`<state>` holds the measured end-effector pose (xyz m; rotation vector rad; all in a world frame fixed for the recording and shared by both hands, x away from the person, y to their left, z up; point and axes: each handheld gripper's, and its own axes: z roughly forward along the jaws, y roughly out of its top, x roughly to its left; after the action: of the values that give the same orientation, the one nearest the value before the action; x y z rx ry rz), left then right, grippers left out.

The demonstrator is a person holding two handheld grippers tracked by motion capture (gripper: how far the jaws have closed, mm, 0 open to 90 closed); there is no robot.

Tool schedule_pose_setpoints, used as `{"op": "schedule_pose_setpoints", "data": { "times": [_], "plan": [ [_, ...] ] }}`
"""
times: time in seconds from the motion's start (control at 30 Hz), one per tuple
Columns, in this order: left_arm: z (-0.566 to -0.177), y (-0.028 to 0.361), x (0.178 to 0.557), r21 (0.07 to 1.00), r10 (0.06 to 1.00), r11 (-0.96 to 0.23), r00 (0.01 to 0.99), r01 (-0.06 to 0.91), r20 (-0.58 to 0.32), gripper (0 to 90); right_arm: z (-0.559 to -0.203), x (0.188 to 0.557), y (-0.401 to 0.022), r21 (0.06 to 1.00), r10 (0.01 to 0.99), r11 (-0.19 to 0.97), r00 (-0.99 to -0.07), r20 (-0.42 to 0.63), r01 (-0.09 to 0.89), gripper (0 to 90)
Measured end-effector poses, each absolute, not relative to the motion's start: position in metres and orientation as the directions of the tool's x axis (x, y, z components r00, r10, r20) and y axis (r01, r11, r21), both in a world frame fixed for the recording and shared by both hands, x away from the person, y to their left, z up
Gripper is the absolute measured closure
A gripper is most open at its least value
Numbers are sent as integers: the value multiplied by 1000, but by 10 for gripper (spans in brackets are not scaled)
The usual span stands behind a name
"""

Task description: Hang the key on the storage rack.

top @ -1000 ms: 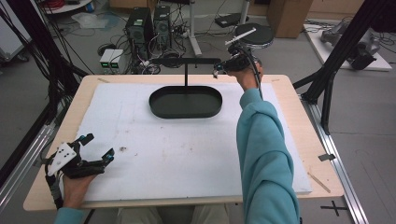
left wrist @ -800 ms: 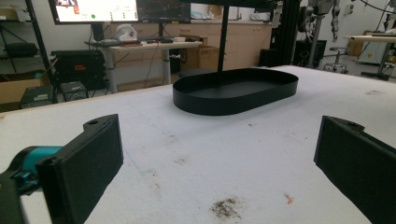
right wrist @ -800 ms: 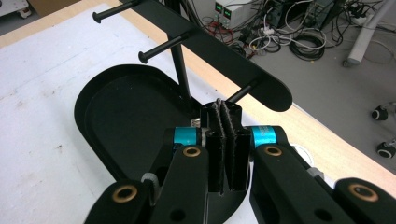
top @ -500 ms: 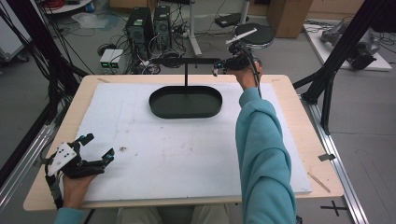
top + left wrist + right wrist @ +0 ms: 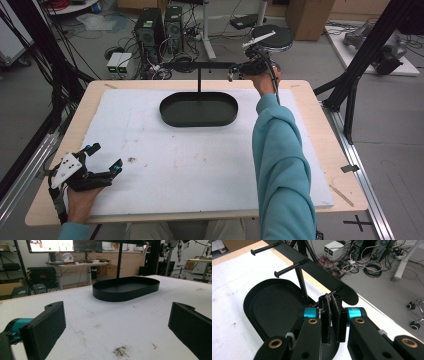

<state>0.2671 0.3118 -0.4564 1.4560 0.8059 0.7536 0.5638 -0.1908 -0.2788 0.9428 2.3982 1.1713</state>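
Observation:
A black stand rises from the far middle of the table: an oval tray (image 5: 200, 123) as its base, a thin post (image 5: 199, 80) and a horizontal bar (image 5: 195, 65) on top. The right gripper view looks down on the tray (image 5: 274, 307) and the bar (image 5: 317, 270), which carries pegs (image 5: 287, 268). My right gripper (image 5: 234, 71) is held up at the bar's right end. Its pads (image 5: 332, 300) stand nearly together, shut, just in front of the end peg. I cannot tell whether anything thin lies between them. My left gripper (image 5: 105, 156) rests at the front left, open and empty (image 5: 115, 325), facing the tray (image 5: 125, 292).
A white foam sheet (image 5: 200, 170) with a few dirt marks (image 5: 121, 351) covers the wooden table (image 5: 320, 145). Black frame posts (image 5: 350, 100) stand at both sides. Computers and cables (image 5: 155, 30) lie on the floor beyond the far edge.

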Motion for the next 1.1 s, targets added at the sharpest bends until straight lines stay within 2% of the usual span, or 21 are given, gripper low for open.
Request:
{"op": "schedule_pose_setpoints", "data": {
  "times": [0.2, 0.3, 0.33, 0.4, 0.43, 0.47, 0.5, 0.57, 0.6, 0.87, 1.1],
  "plan": [
    [-456, 312, 267, 999, 839, -12, 543, 43, -13, 18, -277, 563, -197, 795, 691, 426, -723, 22, 432, 861],
    [-456, 312, 267, 999, 840, -7, 543, 42, -17, 18, -275, 562, -201, 801, 697, 416, -717, 24, 431, 799],
    [-456, 312, 267, 999, 840, -9, 543, 44, -16, 18, -274, 561, -202, 803, 702, 407, -711, 30, 436, 750],
    [-456, 312, 268, 999, 840, -6, 542, 41, -17, 18, -272, 559, -203, 817, 704, 390, -709, 32, 425, 589],
    [-456, 312, 267, 999, 840, -8, 542, 43, -17, 18, -271, 556, -203, 821, 716, 373, -697, 42, 433, 471],
    [-456, 312, 268, 999, 839, -6, 543, 44, -18, 18, -269, 554, -203, 828, 731, 355, -681, 43, 433, 312],
    [-456, 312, 268, 999, 840, 0, 542, 45, -24, 17, -267, 551, -203, 832, 746, 344, -664, 39, 435, 203],
    [-457, 312, 268, 999, 840, 1, 542, 44, -24, 18, -263, 542, -204, 836, 755, 339, -655, 32, 431, 41],
    [-456, 312, 268, 999, 840, -1, 543, 43, -23, 18, -261, 536, -204, 843, 761, 337, -649, 18, 418, 5],
    [-457, 312, 267, 999, 840, -7, 543, 38, -15, 18, -253, 474, -234, 885, 710, 324, -704, 7, 336, 5],
    [-457, 312, 267, 999, 840, -8, 543, 39, -15, 18, -297, 415, -280, 936, 702, 240, -712, 17, 259, 5]
  ]
}}
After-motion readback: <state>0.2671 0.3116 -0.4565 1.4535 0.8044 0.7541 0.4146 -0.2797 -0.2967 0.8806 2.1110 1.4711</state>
